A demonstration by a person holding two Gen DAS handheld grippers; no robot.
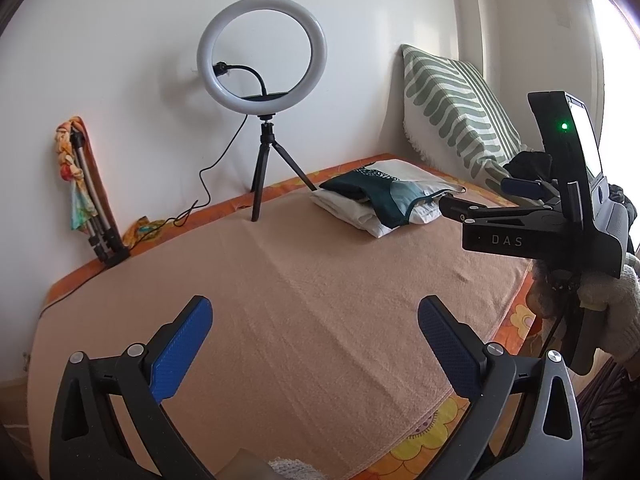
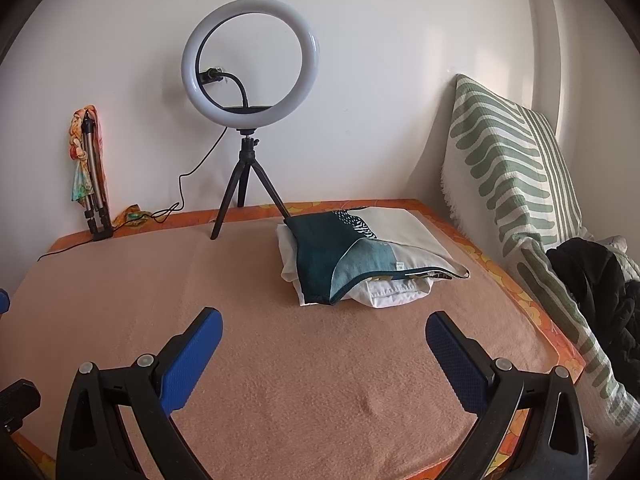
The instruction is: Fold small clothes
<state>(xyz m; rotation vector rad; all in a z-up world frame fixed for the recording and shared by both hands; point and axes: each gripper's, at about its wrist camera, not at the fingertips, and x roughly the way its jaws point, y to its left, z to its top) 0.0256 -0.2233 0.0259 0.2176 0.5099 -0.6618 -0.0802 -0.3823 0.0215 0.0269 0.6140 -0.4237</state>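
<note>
Clothes (image 2: 360, 264) look soft, light, floppy; grab an edge/corner. L gripper (image 1: 314, 344) & R gripper (image 2: 324, 354) both spread, holding nothing.

Right claw (image 2: 324, 344) spread wide, empty, over tan blanket (image 2: 280, 360); folded clothes stack (image 2: 360, 264) beyond, near ring light (image 2: 250, 62).

A peach-tan blanket (image 2: 320, 360) covers a bed whose sheet (image 2: 516, 280) is orange with yellow flowers. On it lies a folded stack of clothes (image 2: 360, 264): dark teal, lighter blue-green and cream panels with a small black-and-white patch, over white fabric. A cream pillow (image 2: 508, 168) carries sage-green stripes. A white ring light (image 2: 250, 62) stands on a black tripod (image 2: 248, 184). Both hand-held grippers, left (image 1: 314, 350) and right (image 2: 324, 356), are black with blue finger pads (image 2: 192, 360). Black clothing (image 2: 592, 292) lies beside the pillow.
</note>
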